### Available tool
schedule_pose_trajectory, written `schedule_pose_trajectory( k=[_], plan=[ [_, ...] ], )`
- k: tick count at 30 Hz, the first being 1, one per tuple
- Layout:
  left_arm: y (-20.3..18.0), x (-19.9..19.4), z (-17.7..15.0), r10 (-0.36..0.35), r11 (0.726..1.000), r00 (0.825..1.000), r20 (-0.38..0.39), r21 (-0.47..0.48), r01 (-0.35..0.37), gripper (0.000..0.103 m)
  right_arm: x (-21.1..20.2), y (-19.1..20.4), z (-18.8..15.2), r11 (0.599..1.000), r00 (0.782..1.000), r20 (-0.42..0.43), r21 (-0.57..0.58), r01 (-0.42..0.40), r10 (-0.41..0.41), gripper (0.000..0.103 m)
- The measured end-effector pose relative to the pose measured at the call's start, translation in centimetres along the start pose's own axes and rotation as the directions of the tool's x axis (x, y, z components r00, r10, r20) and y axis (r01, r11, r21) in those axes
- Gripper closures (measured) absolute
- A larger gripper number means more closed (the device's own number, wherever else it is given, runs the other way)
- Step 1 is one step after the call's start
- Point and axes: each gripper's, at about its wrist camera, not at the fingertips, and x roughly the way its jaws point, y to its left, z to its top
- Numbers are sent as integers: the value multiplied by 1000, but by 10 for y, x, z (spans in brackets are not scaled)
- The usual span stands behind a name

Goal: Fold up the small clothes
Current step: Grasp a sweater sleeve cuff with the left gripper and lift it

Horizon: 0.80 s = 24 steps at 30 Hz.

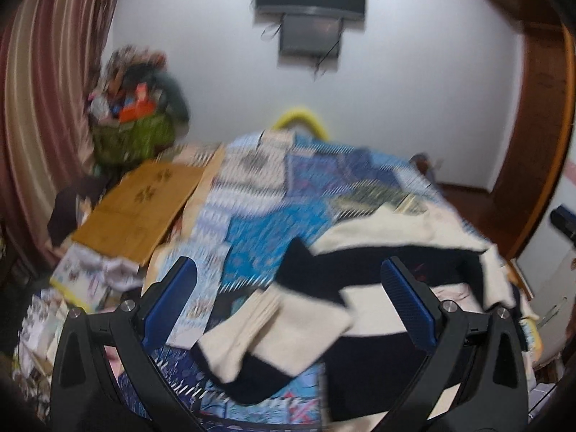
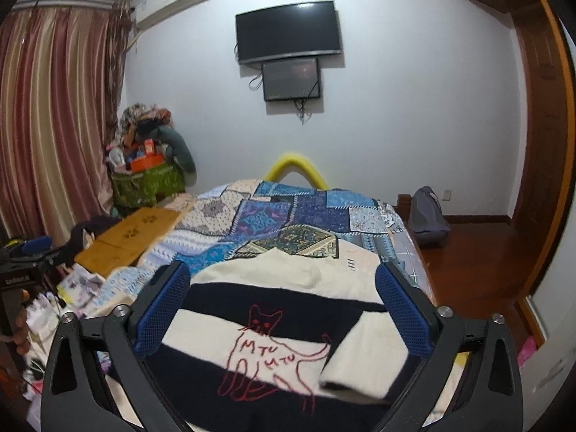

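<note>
A small cream and black striped sweater [image 2: 288, 295] with a red stitched cat lies on the patchwork bedspread [image 2: 288, 216]. In the right wrist view my right gripper [image 2: 282, 288] is open and empty, fingers either side of the sweater body; a cream sleeve cuff [image 2: 360, 363] lies folded across it. In the blurred left wrist view my left gripper [image 1: 288, 284] is open and empty above the sweater's other sleeve [image 1: 273, 338], which has a cream cuff and black band. The sweater's body [image 1: 396, 252] lies to the right.
A wooden board [image 1: 140, 201] lies left of the bed, also in the right view [image 2: 126, 237]. A green bag of clutter [image 2: 147, 180] stands in the corner by the curtain [image 2: 54, 126]. A TV [image 2: 288, 32] hangs on the wall. A backpack [image 2: 428, 216] sits on the floor at right.
</note>
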Motion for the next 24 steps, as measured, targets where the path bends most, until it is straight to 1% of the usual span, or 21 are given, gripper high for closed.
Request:
schedule_pose_trajectory(
  k=[2, 3, 4, 6, 7, 8, 9, 10, 11, 12, 13, 15, 16, 17, 18, 19, 20, 22, 24],
  plan=[
    [13, 21, -8, 33, 999, 998, -58, -14, -34, 0, 15, 0, 1, 1000, 1000, -25, -25, -1, 1, 12],
    [20, 31, -14, 55, 998, 995, -85, -15, -56, 0, 22, 1, 2, 999, 999, -37, -35, -2, 1, 13],
    [25, 41, -20, 81, 996, 991, -111, -11, -83, 0, 29, 1, 1, 999, 999, -50, -44, -3, 1, 16],
    [33, 57, -31, 104, 994, 984, -145, 5, -105, 0, 45, 1, 0, 998, 997, -82, -58, -13, 8, 20],
    [35, 67, -37, 108, 994, 979, -171, 17, -107, 0, 52, 0, 0, 998, 995, -98, -58, -21, 15, 21],
    [36, 79, -44, 92, 996, 974, -205, 30, -88, 0, 57, -1, -2, 998, 993, -112, -59, -28, 21, 25],
    [37, 91, -51, 74, 997, 966, -246, 41, -66, 0, 64, -1, -2, 998, 991, -129, -60, -36, 28, 27],
    [37, 101, -57, 71, 997, 957, -280, 48, -60, 2, 71, -3, -3, 997, 988, -150, -59, -42, 33, 32],
    [39, 109, -61, 72, 997, 951, -302, 53, -58, 9, 79, -4, -3, 997, 983, -177, -53, -52, 42, 37],
    [39, 118, -66, 73, 997, 942, -328, 59, -57, 17, 84, -5, -3, 997, 980, -192, -49, -59, 49, 39],
    [39, 127, -69, 74, 997, 934, -349, 61, -56, 21, 90, -6, -4, 997, 976, -209, -46, -67, 56, 41],
    [42, 139, -74, 72, 997, 927, -368, 49, -58, 37, 100, -9, -4, 996, 970, -238, -45, -72, 59, 44],
    [44, 144, -74, 70, 997, 925, -374, 40, -59, 43, 104, -10, -5, 996, 966, -251, -45, -73, 59, 48],
    [46, 148, -74, 63, 998, 922, -382, 29, -56, 61, 108, -12, -8, 996, 962, -265, -45, -73, 58, 52],
    [48, 151, -72, 53, 999, 920, -389, 19, -50, 81, 110, -14, -9, 996, 959, -277, -44, -75, 60, 52],
    [50, 154, -69, 44, 999, 917, -397, 5, -45, 90, 112, -15, -10, 996, 957, -285, -40, -77, 63, 52],
    [52, 154, -65, 43, 999, 917, -397, -4, -48, 95, 114, -19, -13, 996, 953, -294, -31, -78, 66, 52],
    [55, 152, -53, 47, 998, 926, -374, -22, -60, 96, 118, -25, -13, 997, 950, -307, -22, -70, 59, 52],
    [56, 145, -35, 60, 997, 942, -330, -32, -75, 96, 123, -36, -15, 998, 945, -325, -18, -57, 48, 52]
  ],
)
